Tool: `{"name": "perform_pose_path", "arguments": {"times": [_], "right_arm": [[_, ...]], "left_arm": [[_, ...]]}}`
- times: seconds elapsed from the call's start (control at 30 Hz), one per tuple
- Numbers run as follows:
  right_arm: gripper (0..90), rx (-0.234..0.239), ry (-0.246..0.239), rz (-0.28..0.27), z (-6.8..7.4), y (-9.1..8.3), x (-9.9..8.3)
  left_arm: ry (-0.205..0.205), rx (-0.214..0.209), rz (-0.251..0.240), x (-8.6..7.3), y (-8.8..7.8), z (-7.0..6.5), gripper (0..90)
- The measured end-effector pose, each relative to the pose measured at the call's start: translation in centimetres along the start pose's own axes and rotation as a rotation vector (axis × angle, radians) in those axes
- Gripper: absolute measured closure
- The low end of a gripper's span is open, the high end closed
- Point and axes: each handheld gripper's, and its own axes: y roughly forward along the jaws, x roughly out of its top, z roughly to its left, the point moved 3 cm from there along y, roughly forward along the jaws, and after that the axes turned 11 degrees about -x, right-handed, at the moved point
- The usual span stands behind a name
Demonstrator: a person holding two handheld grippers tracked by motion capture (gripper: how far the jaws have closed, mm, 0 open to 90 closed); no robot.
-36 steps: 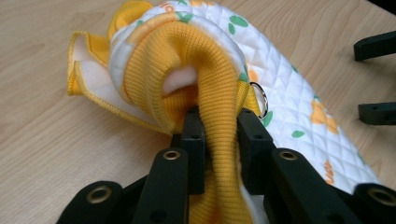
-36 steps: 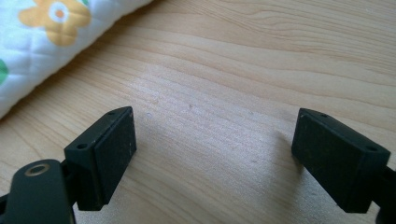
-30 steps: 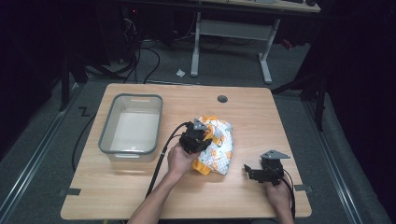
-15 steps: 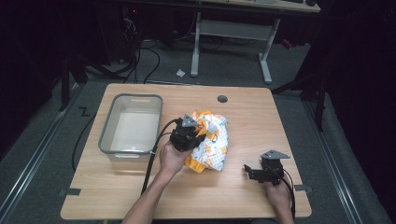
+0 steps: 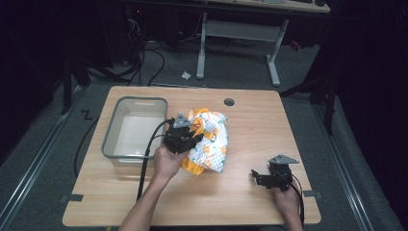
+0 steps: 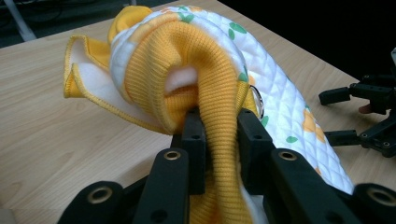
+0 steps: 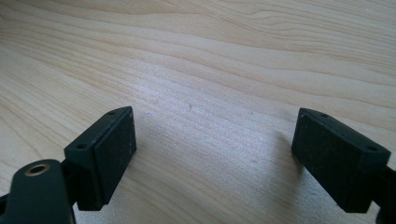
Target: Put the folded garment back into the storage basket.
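Left claw (image 6: 215, 135) pinching the garment's (image 5: 211, 139) yellow ribbed cuff; right claw (image 7: 215, 158) wide, empty
That stretchy knit might slip free if yanked

One table (image 5: 250, 144). On it, one clear bin (image 5: 135, 129) at nine o'clock and one quilted garment (image 5: 210, 142) at centre. Two grippers: the left gripper (image 5: 185, 134) at centre, the right gripper (image 5: 269, 178) at five o'clock. Two hands hold them.

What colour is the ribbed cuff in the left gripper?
Yellow-orange ribbed cuff, clearest in the left gripper view.
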Motion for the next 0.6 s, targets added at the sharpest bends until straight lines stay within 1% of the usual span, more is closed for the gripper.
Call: {"name": "perform_pose_path", "arguments": {"times": [0.27,0.47,0.57,0.6], "right_arm": [[13.8,0.000,0.000,0.000,0.0,0.0,0.0],[13.8,0.000,0.000,0.000,0.0,0.0,0.0],[13.8,0.000,0.001,0.000,0.0,0.0,0.0],[13.8,0.000,0.000,0.000,0.0,0.0,0.0]], "left_arm": [[-0.034,-0.009,-0.047,0.1,-1.6,0.9,75.9],[-0.048,-0.003,-0.065,0.1,-2.7,1.4,75.8],[-0.057,-0.007,-0.072,0.0,-3.0,1.7,75.8],[-0.065,-0.009,-0.082,0.0,-3.4,1.9,75.8]]}}
